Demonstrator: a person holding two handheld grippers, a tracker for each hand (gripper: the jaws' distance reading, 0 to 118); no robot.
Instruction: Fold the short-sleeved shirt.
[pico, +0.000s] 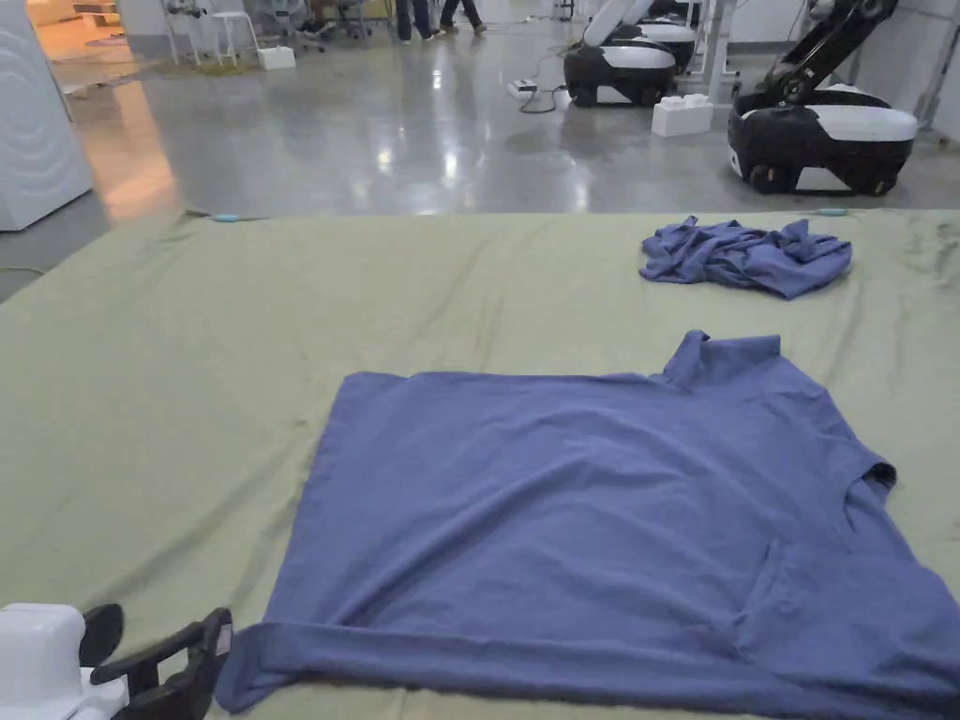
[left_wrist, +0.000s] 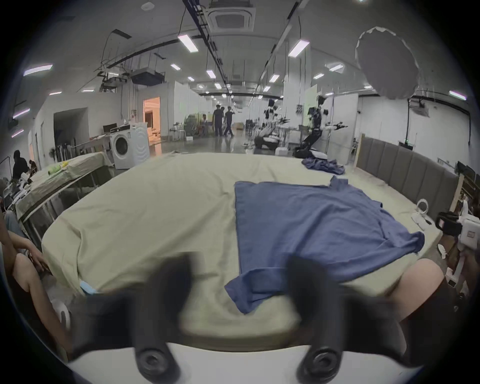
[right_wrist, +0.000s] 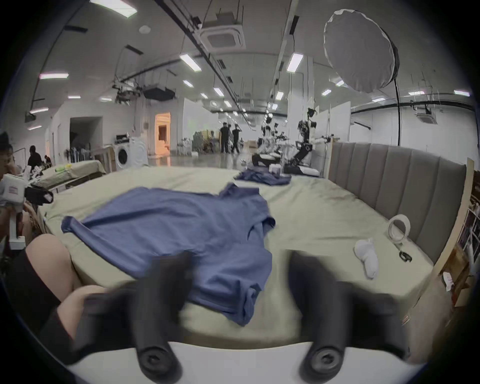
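Here, shirt (pico: 600, 525) flat near bed edge (left_wrist: 233, 335), left gripper (pico: 159, 656) beside its hem, jaws apart.

The head view looks down across the bed (pico: 187, 375); both gripper views sit low at its near edge, sharing the blue shirt (left_wrist: 311, 228).

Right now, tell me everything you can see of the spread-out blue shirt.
The blue shirt is a plain, soft woven-looking short-sleeved top, lying flat and mostly spread on the green sheet, with shallow wrinkles. Its neck opening points to the right in the head view, the far sleeve lies near the crumpled blue garment, and the near sleeve lies along the near edge. The open left gripper sits just beside that sleeve's end, not gripping it.
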